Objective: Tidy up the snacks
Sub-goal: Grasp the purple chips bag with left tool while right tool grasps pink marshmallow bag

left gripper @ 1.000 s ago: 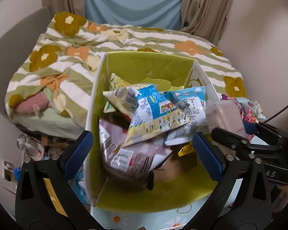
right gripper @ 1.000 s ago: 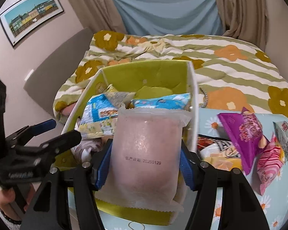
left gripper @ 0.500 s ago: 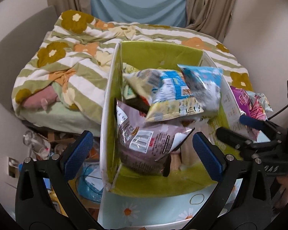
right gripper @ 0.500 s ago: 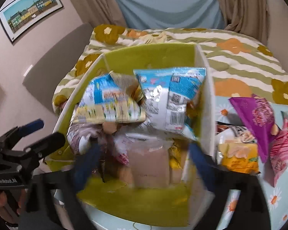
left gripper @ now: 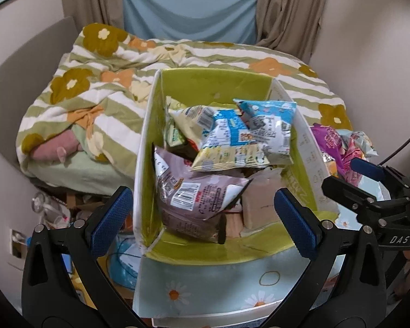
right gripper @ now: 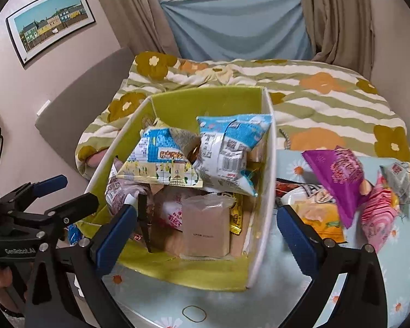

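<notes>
A box with green inside and white outer walls (left gripper: 147, 164) (right gripper: 268, 191) holds several snack bags. On top lie a blue-and-white bag (right gripper: 227, 150) (left gripper: 268, 128) and a blue-and-yellow bag (right gripper: 161, 161) (left gripper: 227, 147). A mauve bag (left gripper: 194, 194) leans at the near left. A pale pink packet (right gripper: 206, 227) (left gripper: 259, 199) stands upright at the box's near end. My right gripper (right gripper: 206, 224) (left gripper: 352, 177) hovers open over that near end, its pads clear of the packet. My left gripper (left gripper: 202, 207) (right gripper: 65, 192) is open too, with nothing held.
Right of the box, on the daisy-print tablecloth (right gripper: 287, 295), lie a purple bag (right gripper: 339, 175), a pink striped packet (right gripper: 377, 216) and a yellow packet (right gripper: 319, 216). A bed with a flowered striped quilt (right gripper: 314, 95) is behind. Floor clutter (left gripper: 54, 210) sits left of the table.
The right gripper opened and let go of the pale pink packet, which dropped into the box and now stands at its near end. Both grippers shifted a little sideways.
</notes>
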A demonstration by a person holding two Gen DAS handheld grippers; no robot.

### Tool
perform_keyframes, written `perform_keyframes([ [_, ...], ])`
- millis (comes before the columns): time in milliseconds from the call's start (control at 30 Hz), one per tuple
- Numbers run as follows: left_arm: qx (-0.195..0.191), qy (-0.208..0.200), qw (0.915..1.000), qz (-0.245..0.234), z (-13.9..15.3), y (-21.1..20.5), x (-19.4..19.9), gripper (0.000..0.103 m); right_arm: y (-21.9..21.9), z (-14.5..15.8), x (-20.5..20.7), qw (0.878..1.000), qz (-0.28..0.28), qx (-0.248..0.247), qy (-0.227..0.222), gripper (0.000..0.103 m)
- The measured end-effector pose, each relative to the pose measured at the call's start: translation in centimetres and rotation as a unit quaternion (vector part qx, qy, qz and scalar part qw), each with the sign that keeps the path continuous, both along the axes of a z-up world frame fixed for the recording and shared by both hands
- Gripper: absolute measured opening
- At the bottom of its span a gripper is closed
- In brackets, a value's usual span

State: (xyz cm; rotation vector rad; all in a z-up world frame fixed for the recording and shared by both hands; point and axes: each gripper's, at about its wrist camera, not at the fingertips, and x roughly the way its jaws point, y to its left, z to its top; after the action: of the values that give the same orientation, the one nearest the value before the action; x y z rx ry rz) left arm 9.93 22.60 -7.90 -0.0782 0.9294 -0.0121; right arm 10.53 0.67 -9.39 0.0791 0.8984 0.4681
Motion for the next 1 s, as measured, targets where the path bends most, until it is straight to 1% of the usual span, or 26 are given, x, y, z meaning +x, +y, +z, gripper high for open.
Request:
perform_keyframes([
  [100, 0.001, -0.006, 1.0000, -0.007, 0.7, -0.9, -0.2, 0.103, -1.3, 0.7, -0.5, 1.000, -0.012, 0.001, -0.004, 0.102],
  [267, -0.004, -0.016, 0.9997, -0.016, 1.6, -3.3, -0.4, 0.103, -5.1, 2.0, -1.3, 0.999, -0.039, 0.006, -0.012, 0.102],
  [367, 0.001, -0.020, 0.9995, -0.023, 2.0, -5.6, -0.3, 0.103, -7.7, 2.8, -1.5, 0.998, -0.056, 0.004, -0.020, 0.102],
  [500, 0.000, -0.028, 0.9990, -0.034, 2.7, -9.3, 0.4, 0.103, -11.6, 3.3, -1.2, 0.997, -0.072, 0.007, -0.016, 0.102],
  [567, -0.001, -0.030, 0.9987, -0.042, 3.1, -11.3, 0.9, 0.103, -13.5, 3.4, -1.1, 0.997, -0.079, 0.001, -0.017, 0.102],
  [667, -0.001, -0.031, 0.9977, -0.059, 3.4, -14.4, 2.0, 0.103, -16.2, 3.2, -0.6, 0.996, -0.088, -0.012, -0.010, 0.102],
  [733, 0.003, -0.029, 0.9969, -0.073, 3.5, -16.5, 2.9, 0.103, -18.1, 2.9, -0.3, 0.995, -0.095, -0.012, -0.004, 0.102],
  [867, 0.019, -0.026, 0.9937, -0.107, 3.6, -20.2, 5.4, 0.103, -21.6, 2.3, 0.3, 0.993, -0.115, 0.005, 0.012, 0.102],
  [1000, 0.045, -0.002, 0.9877, -0.150, 3.0, -23.7, 8.8, 0.103, -24.5, 1.0, 1.5, 0.990, -0.132, 0.024, 0.035, 0.102],
])
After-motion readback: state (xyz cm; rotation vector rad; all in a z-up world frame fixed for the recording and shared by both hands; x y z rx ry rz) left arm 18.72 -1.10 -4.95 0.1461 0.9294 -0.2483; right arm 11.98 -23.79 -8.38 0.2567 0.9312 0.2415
